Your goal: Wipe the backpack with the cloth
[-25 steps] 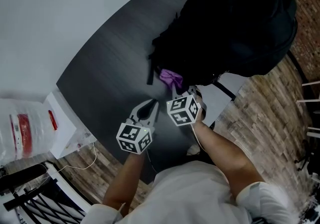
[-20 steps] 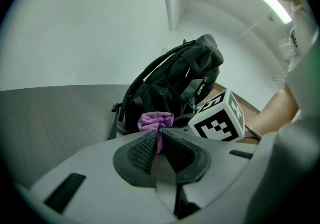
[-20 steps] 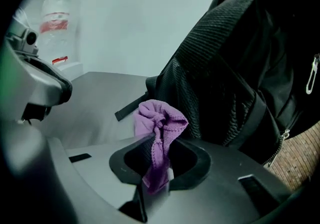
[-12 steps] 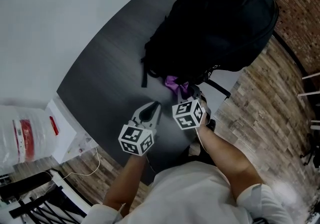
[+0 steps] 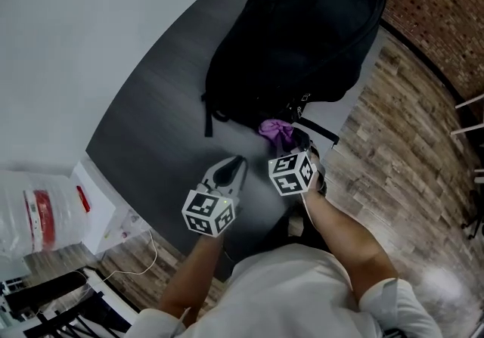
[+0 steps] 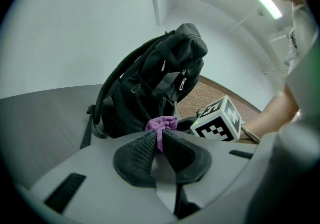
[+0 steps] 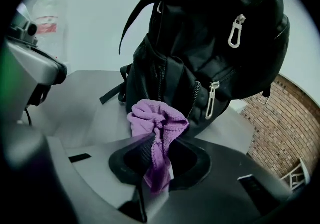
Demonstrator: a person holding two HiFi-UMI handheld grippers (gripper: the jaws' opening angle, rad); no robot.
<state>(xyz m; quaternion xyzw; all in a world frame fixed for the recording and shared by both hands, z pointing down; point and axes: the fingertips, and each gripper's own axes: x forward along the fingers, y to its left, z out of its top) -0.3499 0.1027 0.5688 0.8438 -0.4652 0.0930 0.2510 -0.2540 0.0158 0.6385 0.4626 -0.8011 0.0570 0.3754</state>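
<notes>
Now right gripper (image 7: 161,144) fingers clenching purple cloth (image 7: 159,118), bunched just beside near base of backpack (image 5: 302,34) sitting on tabletop (image 5: 151,132). Left gripper (image 6: 160,140) fingers closed, empty, hovering left of it. Risk: wiping push sliding unsteadied backpack toward right edge; cloth snagging zipper pulls, slipping out.

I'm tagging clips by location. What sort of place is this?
Probably an indoor office or lab room: a dark curved table carrying the backpack, a wood-look plank floor, plain white walls and some brick.
</notes>
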